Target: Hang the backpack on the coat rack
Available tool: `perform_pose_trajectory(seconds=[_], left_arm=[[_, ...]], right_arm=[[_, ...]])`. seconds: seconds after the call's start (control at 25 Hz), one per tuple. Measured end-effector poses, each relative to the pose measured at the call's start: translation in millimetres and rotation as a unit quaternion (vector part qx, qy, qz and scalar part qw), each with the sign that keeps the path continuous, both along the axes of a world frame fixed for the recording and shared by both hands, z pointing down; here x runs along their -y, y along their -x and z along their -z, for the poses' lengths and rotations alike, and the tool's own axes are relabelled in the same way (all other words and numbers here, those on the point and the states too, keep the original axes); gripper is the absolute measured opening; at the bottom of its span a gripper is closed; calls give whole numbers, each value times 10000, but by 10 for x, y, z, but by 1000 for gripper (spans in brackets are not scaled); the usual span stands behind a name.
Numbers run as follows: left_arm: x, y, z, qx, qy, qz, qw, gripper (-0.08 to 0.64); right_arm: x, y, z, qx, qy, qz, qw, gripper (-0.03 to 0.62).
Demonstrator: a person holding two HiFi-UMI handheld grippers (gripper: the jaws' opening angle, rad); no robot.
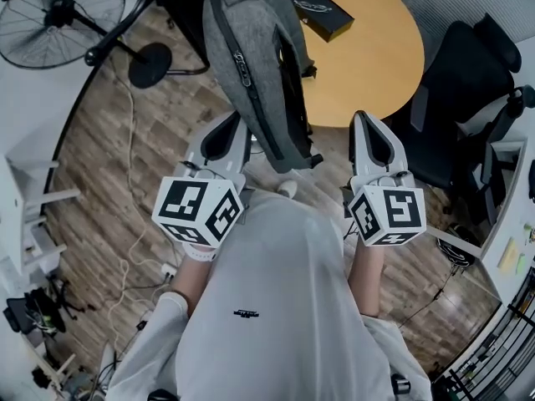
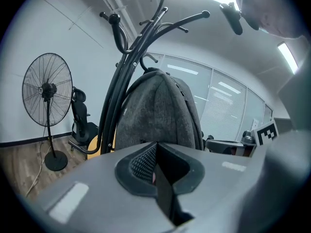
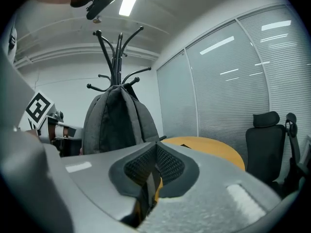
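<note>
A grey backpack hangs by its top loop from a hook of the black coat rack, straps facing right in the head view. In the left gripper view the backpack fills the middle, just beyond the jaws. In the right gripper view the backpack hangs under the coat rack, further off to the left. My left gripper sits at the backpack's lower left side, jaws shut on nothing. My right gripper is apart from it on the right, jaws shut and empty.
A standing fan with a round base is at the left, a white cable trailing over the wood floor. A round wooden table with a black box stands behind the rack. A black office chair is at the right.
</note>
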State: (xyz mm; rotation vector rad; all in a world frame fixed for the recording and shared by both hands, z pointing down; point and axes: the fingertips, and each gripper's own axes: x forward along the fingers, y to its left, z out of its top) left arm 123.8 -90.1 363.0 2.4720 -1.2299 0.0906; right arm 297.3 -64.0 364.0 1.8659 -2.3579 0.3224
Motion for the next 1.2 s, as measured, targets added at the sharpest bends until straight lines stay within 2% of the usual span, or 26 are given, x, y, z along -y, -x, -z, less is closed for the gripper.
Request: perform_pose_trajectory(seconds=[0.28, 1.2], left_arm=[[-8, -17, -105, 111, -15, -134, 9998, 14], [23, 1, -125, -9, 122, -171, 9998, 14]], right_arm=[[4, 17, -35, 106, 18, -196, 9997, -8], [-24, 129, 11, 54, -30, -145, 9999, -8]])
